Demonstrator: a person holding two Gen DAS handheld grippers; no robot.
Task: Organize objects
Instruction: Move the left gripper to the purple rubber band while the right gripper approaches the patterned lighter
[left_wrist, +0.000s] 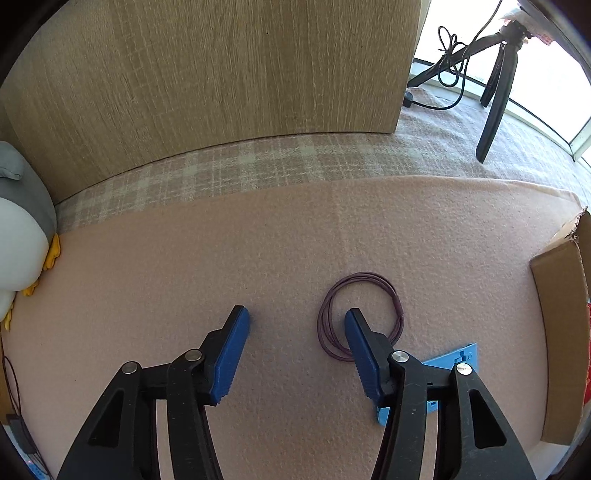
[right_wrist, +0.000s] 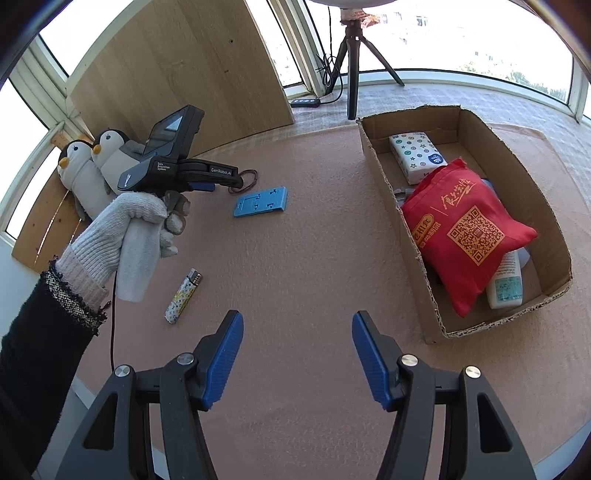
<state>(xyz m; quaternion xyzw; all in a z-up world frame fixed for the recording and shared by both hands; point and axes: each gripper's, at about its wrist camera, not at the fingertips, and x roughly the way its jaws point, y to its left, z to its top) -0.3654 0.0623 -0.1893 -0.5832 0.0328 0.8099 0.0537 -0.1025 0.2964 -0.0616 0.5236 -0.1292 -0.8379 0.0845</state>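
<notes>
A coil of thin purple cord (left_wrist: 384, 284) lies on the pink mat; my left gripper (left_wrist: 297, 317) is open just above it, its right finger over the coil's left part. A blue flat plastic stand (left_wrist: 454, 360) lies right of it, partly hidden by the finger. In the right wrist view the left gripper (right_wrist: 236, 182) hovers by the coil (right_wrist: 248, 177), with the blue stand (right_wrist: 260, 201) and a patterned lighter (right_wrist: 183, 295) on the mat. My right gripper (right_wrist: 297, 323) is open and empty. A cardboard box (right_wrist: 384, 192) holds a red bag (right_wrist: 465, 229), a tissue pack (right_wrist: 417, 151) and a white bottle (right_wrist: 506, 282).
Two penguin plush toys (right_wrist: 92, 162) lean at the mat's left edge, one showing in the left wrist view (left_wrist: 22, 236). A wooden panel (left_wrist: 221, 74) stands behind. A tripod (right_wrist: 352, 55) with cables and a power strip (right_wrist: 304, 102) stand by the window. The box's wall (left_wrist: 561, 332) rises at right.
</notes>
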